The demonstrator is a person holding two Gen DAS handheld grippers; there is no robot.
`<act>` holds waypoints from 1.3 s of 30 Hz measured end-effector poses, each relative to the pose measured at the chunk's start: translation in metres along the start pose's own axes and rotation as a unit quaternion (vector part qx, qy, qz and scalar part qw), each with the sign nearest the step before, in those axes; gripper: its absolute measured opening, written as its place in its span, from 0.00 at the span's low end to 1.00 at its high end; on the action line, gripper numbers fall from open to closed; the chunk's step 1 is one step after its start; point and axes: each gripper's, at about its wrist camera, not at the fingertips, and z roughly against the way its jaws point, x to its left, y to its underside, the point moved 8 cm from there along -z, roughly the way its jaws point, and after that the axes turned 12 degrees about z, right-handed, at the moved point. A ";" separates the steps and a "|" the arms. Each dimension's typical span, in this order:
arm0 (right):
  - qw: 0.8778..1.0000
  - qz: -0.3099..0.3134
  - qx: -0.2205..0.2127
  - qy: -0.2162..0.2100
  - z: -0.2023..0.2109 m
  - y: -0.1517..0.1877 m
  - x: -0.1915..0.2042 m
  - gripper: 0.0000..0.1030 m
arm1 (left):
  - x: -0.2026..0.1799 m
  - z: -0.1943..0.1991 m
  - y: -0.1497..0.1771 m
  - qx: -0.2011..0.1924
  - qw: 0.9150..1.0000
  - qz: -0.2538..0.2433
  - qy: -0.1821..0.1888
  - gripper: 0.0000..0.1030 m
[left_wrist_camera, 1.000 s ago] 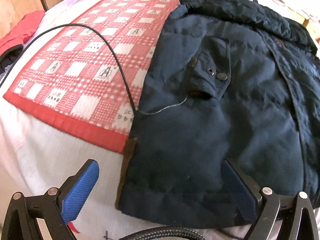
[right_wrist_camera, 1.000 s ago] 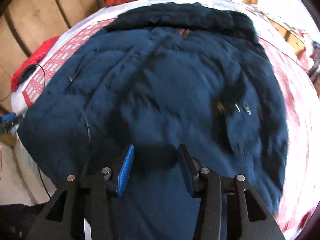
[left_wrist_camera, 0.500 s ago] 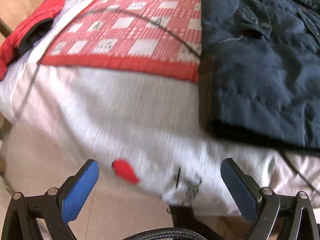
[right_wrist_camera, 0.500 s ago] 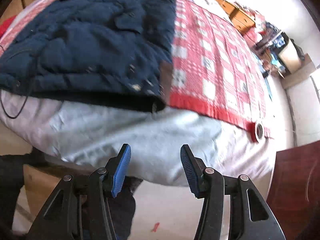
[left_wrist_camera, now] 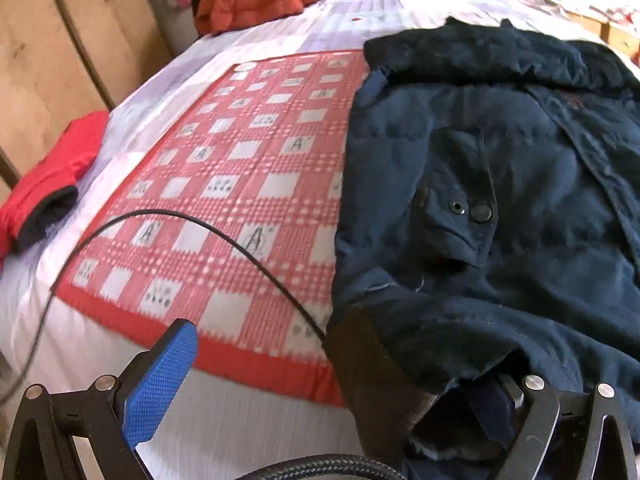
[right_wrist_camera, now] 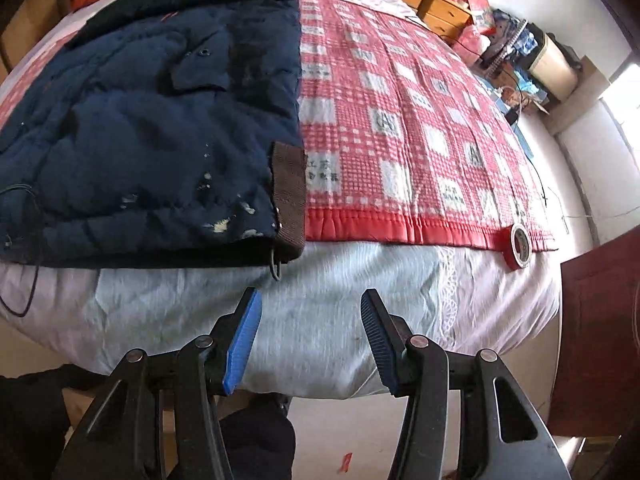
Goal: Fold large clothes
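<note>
The bed point(right_wrist_camera: 320, 320) filled both views, its pale sheet hanging over the near edge, and your navy jacket point(left_wrist_camera: 500, 220) lay spread flat on top of it, partly over a red-and-white checked blanket point(right_wrist_camera: 420, 120). In the left wrist view the jacket's lower corner, with its brown cuff-like band point(left_wrist_camera: 376, 376), bulged up between the fingers of your left gripper point(left_wrist_camera: 344, 400). The jaws stood wide apart; the left blue pad point(left_wrist_camera: 160, 384) was bare, while the right finger was buried under the fabric, so nothing was clamped. In the right wrist view your right gripper point(right_wrist_camera: 312, 340) hung over the sheet at the bed's edge, just below the jacket's other bottom corner and apart from it. Its jaws had just been opening, and nothing lay between them.

The jacket looked quilted and puffy, collar at the far end, with a flap pocket point(left_wrist_camera: 460, 220) carrying two snap buttons. Pale flecks point(right_wrist_camera: 220, 216) marked the hem near a second brown band point(right_wrist_camera: 290, 196), and a small ring point(right_wrist_camera: 276, 268) dangled below it. A thin black cable point(left_wrist_camera: 224, 236) arced across the blanket to the jacket's edge. A roll of red tape point(right_wrist_camera: 520, 248) sat on the blanket's near corner. Red garments point(left_wrist_camera: 44, 184) lay at the bed's far side.
</note>
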 end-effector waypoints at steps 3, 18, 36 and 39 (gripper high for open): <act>1.000 -0.001 0.003 -0.003 -0.006 0.000 0.002 0.54 | -0.001 -0.017 0.001 0.014 1.000 -0.003 -0.010 0.98; 1.000 -0.015 -0.019 0.001 -0.029 -0.006 -0.012 0.54 | -0.013 -0.030 0.000 0.053 0.998 0.029 0.011 0.49; 0.994 -0.072 -0.086 0.020 -0.053 -0.056 -0.016 0.51 | -0.024 -0.050 0.008 0.074 0.996 0.052 0.024 0.49; 0.990 -0.088 -0.112 0.021 -0.032 -0.055 -0.029 0.48 | -0.016 -0.051 0.010 0.072 0.996 0.053 0.023 0.44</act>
